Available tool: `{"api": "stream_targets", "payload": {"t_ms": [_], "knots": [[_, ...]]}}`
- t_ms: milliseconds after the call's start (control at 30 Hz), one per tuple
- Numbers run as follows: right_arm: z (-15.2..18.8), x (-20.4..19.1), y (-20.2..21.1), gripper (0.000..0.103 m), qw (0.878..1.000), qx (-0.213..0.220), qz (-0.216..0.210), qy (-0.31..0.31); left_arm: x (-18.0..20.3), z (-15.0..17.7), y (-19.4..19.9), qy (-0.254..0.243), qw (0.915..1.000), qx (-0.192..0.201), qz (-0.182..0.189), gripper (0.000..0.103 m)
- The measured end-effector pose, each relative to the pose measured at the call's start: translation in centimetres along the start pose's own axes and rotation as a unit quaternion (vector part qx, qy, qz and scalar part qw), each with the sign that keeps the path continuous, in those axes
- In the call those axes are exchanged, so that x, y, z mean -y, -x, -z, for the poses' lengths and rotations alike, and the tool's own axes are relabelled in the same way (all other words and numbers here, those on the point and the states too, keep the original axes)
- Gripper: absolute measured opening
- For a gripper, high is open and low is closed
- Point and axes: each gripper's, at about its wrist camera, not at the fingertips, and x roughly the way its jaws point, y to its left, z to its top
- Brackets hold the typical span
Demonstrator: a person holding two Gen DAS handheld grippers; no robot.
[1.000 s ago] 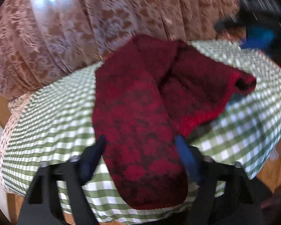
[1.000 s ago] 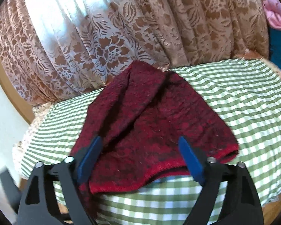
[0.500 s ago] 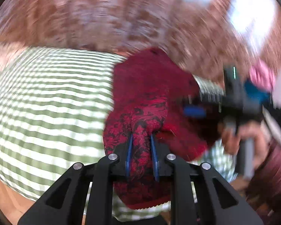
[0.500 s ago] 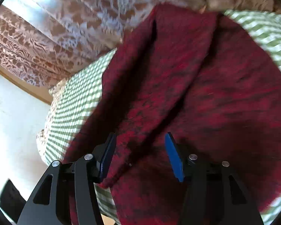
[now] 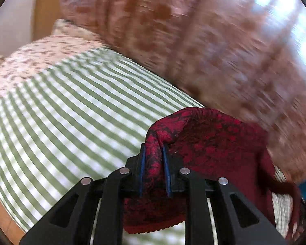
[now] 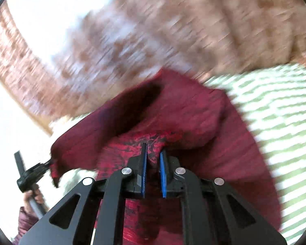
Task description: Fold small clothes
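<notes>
A dark red knitted garment (image 5: 214, 149) is lifted off the green-and-white checked tablecloth (image 5: 71, 110). My left gripper (image 5: 154, 153) is shut on a bunched edge of it. In the right wrist view the same garment (image 6: 173, 118) hangs spread out, and my right gripper (image 6: 153, 153) is shut on another part of its edge. The left gripper (image 6: 49, 163) also shows at the far left of the right wrist view, holding the garment's other corner. Both views are motion-blurred.
A brown floral lace curtain (image 5: 214, 40) hangs close behind the table. A pale floral cloth (image 5: 30, 57) lies under the checked one at the left. The checked cloth (image 6: 275, 106) extends to the right in the right wrist view.
Both grippers closed on the red garment and lifted it off the table. They moved apart, stretching the cloth between them; the left gripper swung left.
</notes>
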Motion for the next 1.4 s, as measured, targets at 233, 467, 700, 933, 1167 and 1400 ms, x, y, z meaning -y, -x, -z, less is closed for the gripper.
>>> {"api": "stream_targets", "payload": {"t_ms": [233, 467, 700, 933, 1167, 1400], "knots": [[-6.4, 12.3, 2.3, 0.027, 0.987, 0.045, 0.121, -0.091, -1.5, -4.8, -1.3, 0.050, 0.9924, 0.038, -0.106, 0.055], [-7.7, 18.7, 4.8, 0.095, 0.967, 0.090, 0.176, -0.161, 2.3, 3.2, 0.1, -0.030, 0.9990, -0.027, 0.019, 0.063], [1.6, 17.1, 7.6, 0.093, 0.986, 0.003, 0.113, -0.122, 8.2, 16.7, -1.2, -0.065, 0.9581, -0.193, 0.202, 0.063], [10.0, 14.8, 5.9, 0.087, 0.985, -0.079, 0.048, -0.147, 12.6, 22.6, -0.9, -0.067, 0.9387, -0.224, 0.253, 0.063], [13.3, 11.6, 7.9, 0.087, 0.980, -0.125, -0.013, -0.151, 15.0, 23.7, -1.1, -0.074, 0.9349, -0.229, 0.261, 0.044], [14.3, 11.6, 5.3, 0.071, 0.973, -0.095, -0.020, -0.207, 15.8, 22.9, 0.1, -0.109, 0.9372, -0.212, 0.255, 0.016]]}}
